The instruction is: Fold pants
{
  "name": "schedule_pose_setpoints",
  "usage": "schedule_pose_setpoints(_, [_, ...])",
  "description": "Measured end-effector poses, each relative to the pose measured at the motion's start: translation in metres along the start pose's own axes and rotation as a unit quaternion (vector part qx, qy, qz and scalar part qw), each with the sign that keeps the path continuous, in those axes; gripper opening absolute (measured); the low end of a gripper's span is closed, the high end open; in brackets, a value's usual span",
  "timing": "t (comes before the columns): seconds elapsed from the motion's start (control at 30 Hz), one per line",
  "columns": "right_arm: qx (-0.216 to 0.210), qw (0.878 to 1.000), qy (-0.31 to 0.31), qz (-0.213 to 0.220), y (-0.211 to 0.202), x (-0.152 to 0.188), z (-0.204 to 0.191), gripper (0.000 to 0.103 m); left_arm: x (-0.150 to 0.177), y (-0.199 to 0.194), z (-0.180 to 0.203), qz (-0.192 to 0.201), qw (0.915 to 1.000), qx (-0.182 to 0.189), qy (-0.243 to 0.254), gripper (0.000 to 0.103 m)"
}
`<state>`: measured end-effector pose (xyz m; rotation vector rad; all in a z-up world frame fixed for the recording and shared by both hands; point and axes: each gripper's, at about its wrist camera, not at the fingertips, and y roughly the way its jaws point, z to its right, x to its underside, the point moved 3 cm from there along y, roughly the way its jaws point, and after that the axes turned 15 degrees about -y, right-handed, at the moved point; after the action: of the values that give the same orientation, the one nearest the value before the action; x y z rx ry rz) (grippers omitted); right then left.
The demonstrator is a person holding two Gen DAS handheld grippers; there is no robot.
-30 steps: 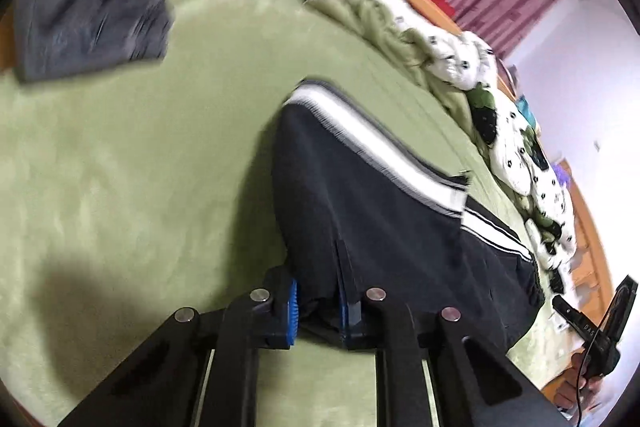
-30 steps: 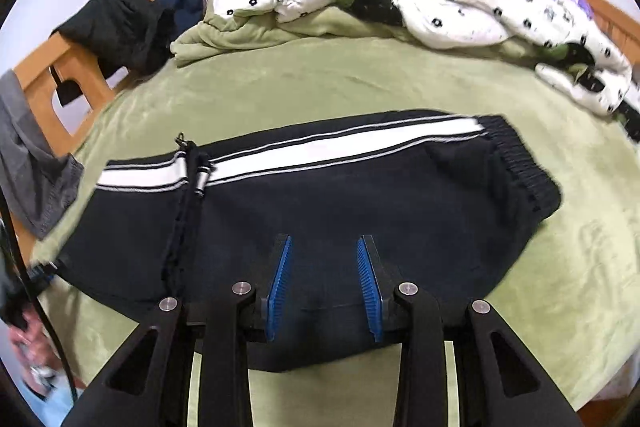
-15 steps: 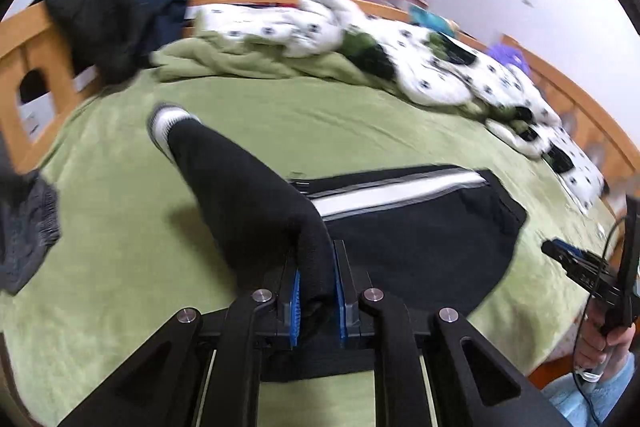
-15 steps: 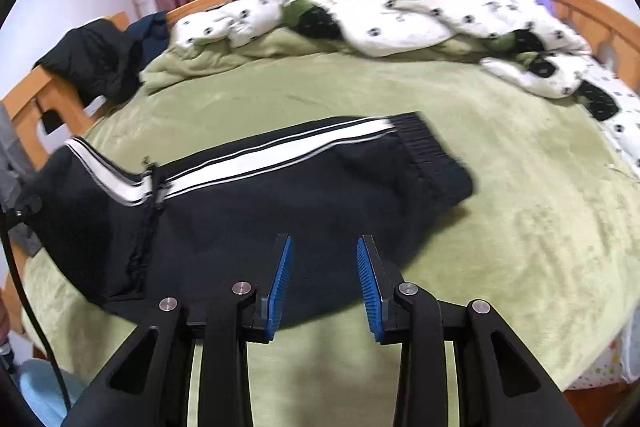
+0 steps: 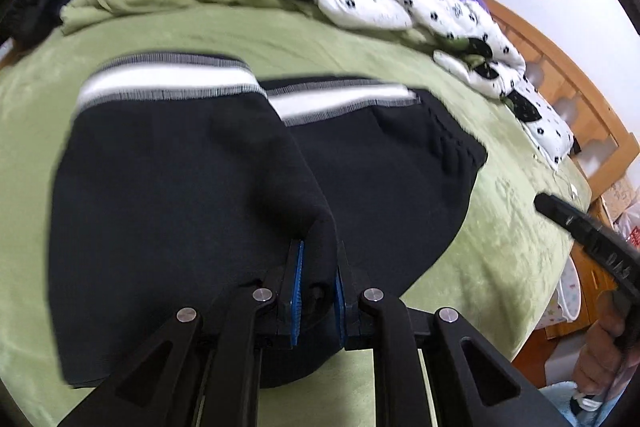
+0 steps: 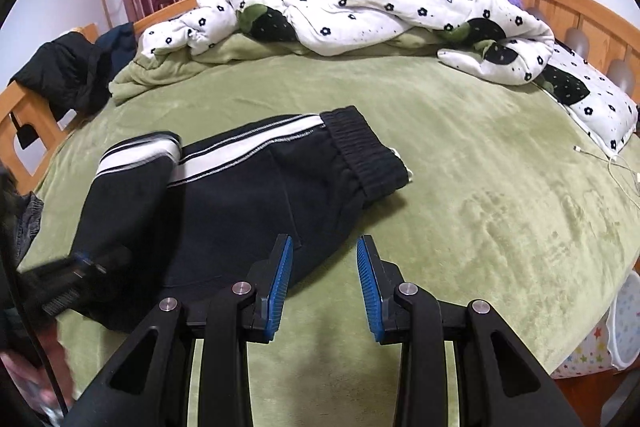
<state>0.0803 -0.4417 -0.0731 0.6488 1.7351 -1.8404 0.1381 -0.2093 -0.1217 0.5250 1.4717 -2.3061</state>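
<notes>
Bed (image 6: 460, 195): green plush cover, wooden frame round the far side.
Duvet (image 6: 360, 7): white with black flowers, heaped along the far edge of the bed.
Pants (image 6: 240, 187): black, white side stripe — lying on the near left part of the bed; one end is lifted and doubled over the rest, so two stripe sections (image 5: 168, 81) sit side by side in the left wrist view. Ribbed waistband (image 6: 364, 151) points right, toward open bed.
Left tool (image 5: 318, 279): blue pads pressed together, pinching a bunched fold of the pants, cloth draped over the fingers.
Right tool (image 6: 324, 279): fingers spread, nothing between them — poised above bare cover just right of the pants' near edge, not touching the cloth.
Cable (image 6: 616, 167): white, on the bed's right edge.
</notes>
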Motion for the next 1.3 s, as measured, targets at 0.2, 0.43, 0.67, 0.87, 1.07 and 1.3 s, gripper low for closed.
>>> schedule_pose_setpoints(0.2, [-0.040, 0.999, 0.000, -0.012, 0.017, -0.004, -0.011, 0.033, 0.001, -0.032, -0.004, -0.030, 0.9969, 0.073, -0.003, 0.024])
schedule_pose_setpoints(0.43, [-0.128, 0.991, -0.001, -0.044, 0.057, -0.019, -0.057, 0.042, 0.000, -0.103, -0.057, 0.066, 0.9978, 0.001, 0.002, 0.057])
schedule_pose_setpoints(0.67, [-0.210, 0.971, 0.005, -0.114, 0.111, -0.019, -0.107, 0.043, 0.035, -0.098, -0.148, 0.035, 0.9945, -0.018, -0.097, 0.061])
schedule_pose_setpoints(0.87, [-0.249, 0.961, 0.027, -0.119, 0.124, -0.022, -0.127, 0.043, 0.052, -0.059, -0.169, -0.007, 0.9896, 0.000, -0.143, 0.061])
schedule_pose_setpoints(1.07, [-0.246, 0.960, -0.010, -0.135, 0.136, -0.019, -0.159, 0.036, 0.056, -0.040, -0.164, -0.004, 0.9875, 0.021, -0.156, 0.061])
schedule_pose_setpoints(1.3, [-0.273, 0.960, 0.012, -0.054, 0.102, -0.044, -0.140, 0.017, 0.059, -0.028, -0.150, 0.022, 0.9869, 0.022, -0.158, 0.061])
